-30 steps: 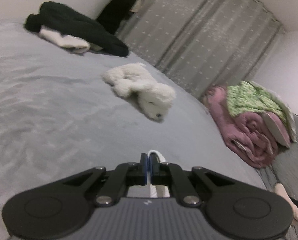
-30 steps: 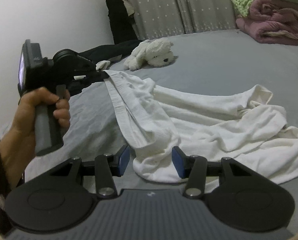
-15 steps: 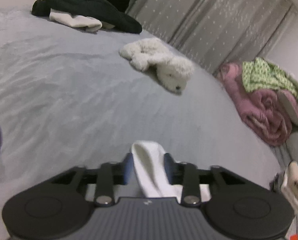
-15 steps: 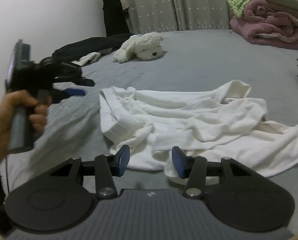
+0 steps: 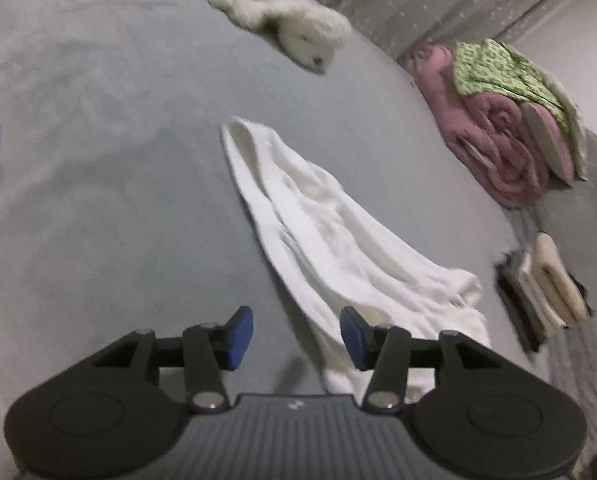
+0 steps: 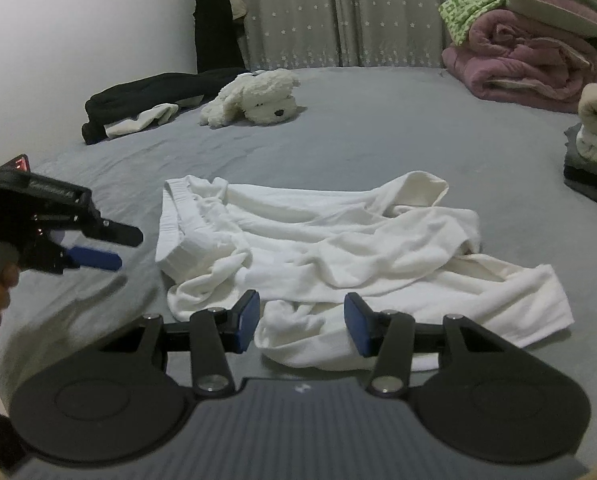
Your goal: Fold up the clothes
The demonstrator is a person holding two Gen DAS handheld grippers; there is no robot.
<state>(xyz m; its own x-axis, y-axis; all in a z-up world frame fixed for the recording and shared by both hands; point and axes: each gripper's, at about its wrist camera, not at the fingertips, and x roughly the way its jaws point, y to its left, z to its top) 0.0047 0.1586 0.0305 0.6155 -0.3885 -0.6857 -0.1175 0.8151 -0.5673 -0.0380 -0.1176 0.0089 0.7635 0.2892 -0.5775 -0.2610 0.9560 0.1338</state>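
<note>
White, soft, rumpled garment on smooth grey bedsheet.

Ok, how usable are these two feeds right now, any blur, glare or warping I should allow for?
Left wrist view: motion-smeared, the plush dog and folded stack soft, the white garment low in detail; the bed bulges from fisheye. Right wrist view: sharper, dim even light, no glare; the left gripper casts a soft shadow, and the curtain bows near the rim.
</note>
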